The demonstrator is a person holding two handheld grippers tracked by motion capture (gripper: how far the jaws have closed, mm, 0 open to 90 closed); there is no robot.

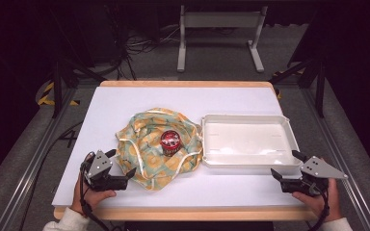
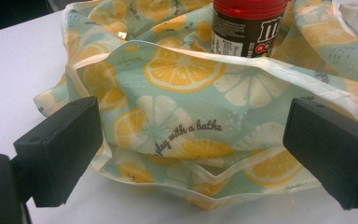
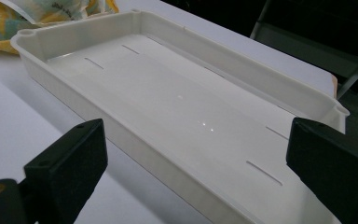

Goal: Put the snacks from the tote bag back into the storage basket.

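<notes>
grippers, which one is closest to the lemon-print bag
The left gripper: its open fingers sit right at the lemon-print bag, while the right gripper faces the white tray.

On the counter [image 1: 125,98], the bag [image 1: 144,144] lies mid-counter with the jar [image 1: 170,142] upright on it; the tray [image 1: 250,161] sits just right, touching the bag.

Grey carpeted floor [image 1: 221,57], white bench frame [image 1: 220,21], dark surroundings.
</notes>
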